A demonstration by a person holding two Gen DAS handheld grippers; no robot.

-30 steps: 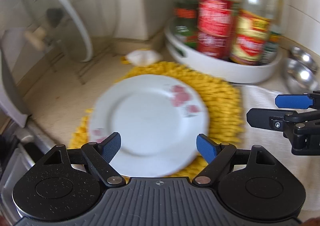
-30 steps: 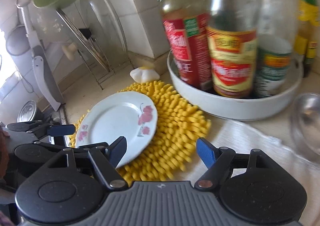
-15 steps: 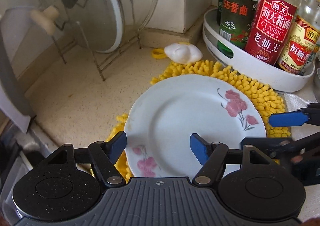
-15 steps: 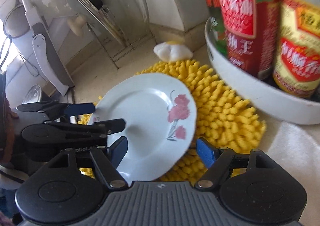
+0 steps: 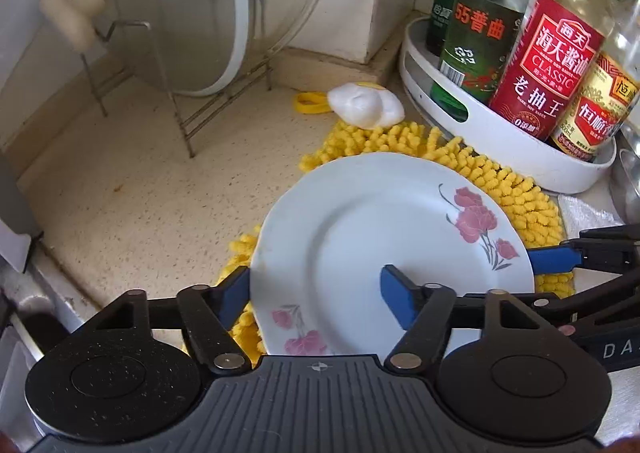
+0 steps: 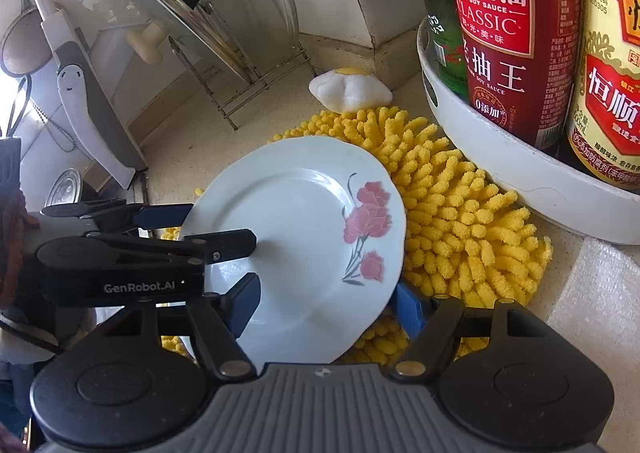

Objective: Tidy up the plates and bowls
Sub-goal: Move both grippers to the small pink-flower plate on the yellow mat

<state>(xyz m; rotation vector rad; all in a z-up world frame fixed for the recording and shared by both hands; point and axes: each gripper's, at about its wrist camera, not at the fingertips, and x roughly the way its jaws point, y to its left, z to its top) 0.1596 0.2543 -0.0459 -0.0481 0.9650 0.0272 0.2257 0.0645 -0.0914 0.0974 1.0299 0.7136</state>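
At far left, glass pot lids [image 5: 160,13] lean in a wire rack [image 5: 208,109], with bare speckled countertop [image 5: 160,205] before them. The white round plate with pink flowers [image 5: 384,253] lies on a yellow chenille mat [image 6: 460,221]. The left gripper [image 5: 316,293] straddles its near-left rim, jaws apart; the right gripper [image 6: 328,303] straddles its near edge, likewise spread. The white tray [image 6: 520,173] crowds the mat's right; a red bottle [image 6: 508,33] reads "CLASSIC".

left claw [image 5: 314,291] open, right claw [image 6: 328,303] apparently open
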